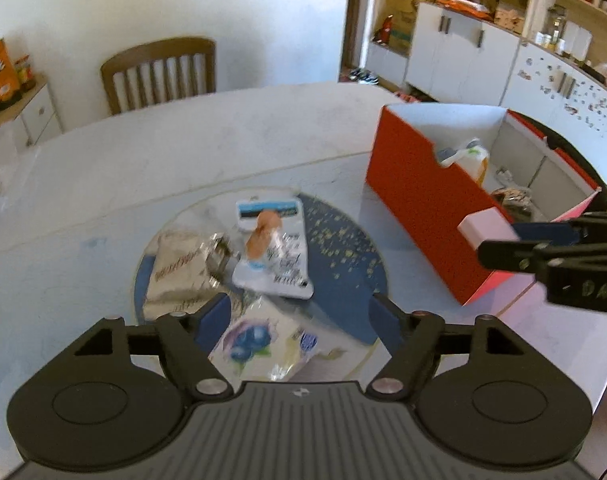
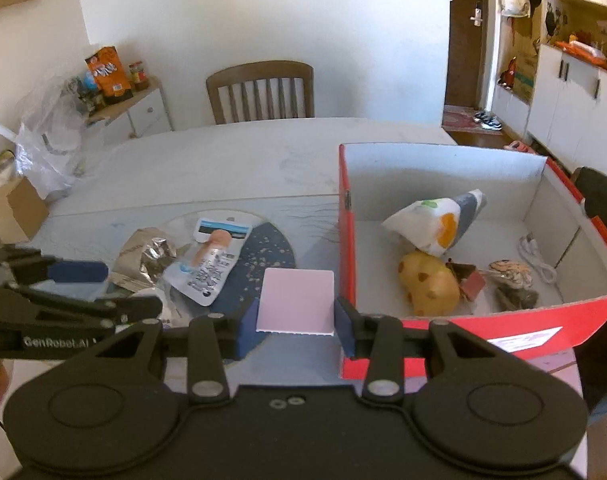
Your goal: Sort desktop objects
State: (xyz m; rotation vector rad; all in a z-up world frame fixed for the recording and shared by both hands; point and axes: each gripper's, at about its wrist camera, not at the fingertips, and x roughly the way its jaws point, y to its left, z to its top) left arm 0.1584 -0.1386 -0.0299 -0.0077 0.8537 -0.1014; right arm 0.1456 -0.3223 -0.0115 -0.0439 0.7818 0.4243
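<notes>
White table (image 2: 223, 160); right hand-held gripper (image 2: 295, 322) grips pink pad (image 2: 297, 300), left (image 1: 299, 320) spread wide.

Bright daylight; left view motion-blurred; fisheye bending at edges.

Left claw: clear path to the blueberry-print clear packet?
Probably yes. The left claw is open with the blueberry-print clear packet right between its blue fingers, nothing over it. The right claw holds a pink square pad off by the red box.

Open-topped red cardboard box (image 2: 479, 320) stands right of round blue glass mat (image 2: 271, 256); wooden slat-backed chair (image 2: 260, 92) behind grey table (image 2: 239, 160).
</notes>
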